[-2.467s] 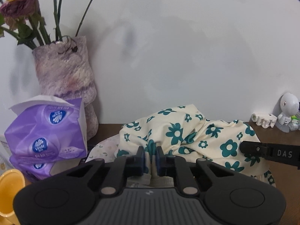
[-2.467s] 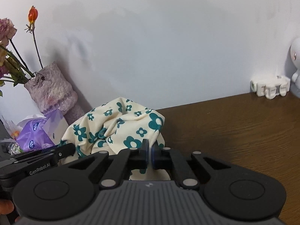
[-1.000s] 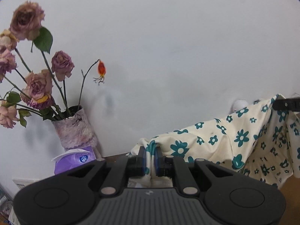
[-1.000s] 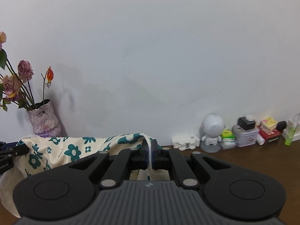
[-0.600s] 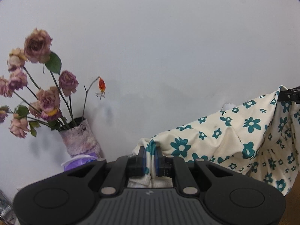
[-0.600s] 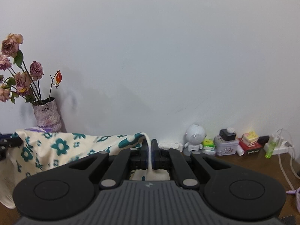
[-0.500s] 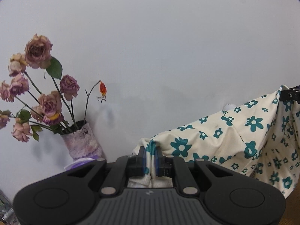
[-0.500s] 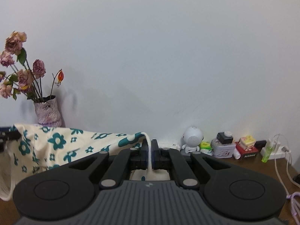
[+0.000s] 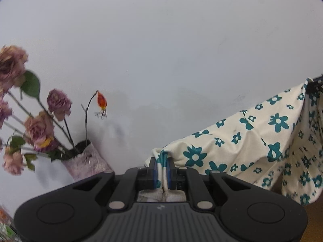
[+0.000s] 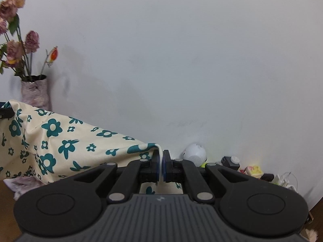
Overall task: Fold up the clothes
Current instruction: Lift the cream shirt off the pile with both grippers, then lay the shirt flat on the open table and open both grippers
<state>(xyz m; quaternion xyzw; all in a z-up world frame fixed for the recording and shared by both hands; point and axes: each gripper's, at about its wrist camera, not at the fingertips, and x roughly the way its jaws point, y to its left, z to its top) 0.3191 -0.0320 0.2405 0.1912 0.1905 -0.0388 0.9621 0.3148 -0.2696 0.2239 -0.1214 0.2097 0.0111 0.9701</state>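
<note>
Nearest to you, your left gripper is closed on a bunched edge of the floral garment; the cream cloth with teal flowers is pinched between its blue pads. Your right gripper is also closed, with a thin white edge of the same garment pressed between its pads. The garment hangs in the air between your two grippers. In the left wrist view it rises from the pads toward the right, up to the tip of the other gripper at the right edge of the picture. In the right wrist view it goes from the pads toward the left edge. Its lower part hangs down in loose folds above the brown table.

Farther away, at the left, a purple vase stands near the white wall and holds dried roses and one orange bud. At the far right, near the wall, you have a small white round figure and some small boxes, partly hidden behind the right gripper.
</note>
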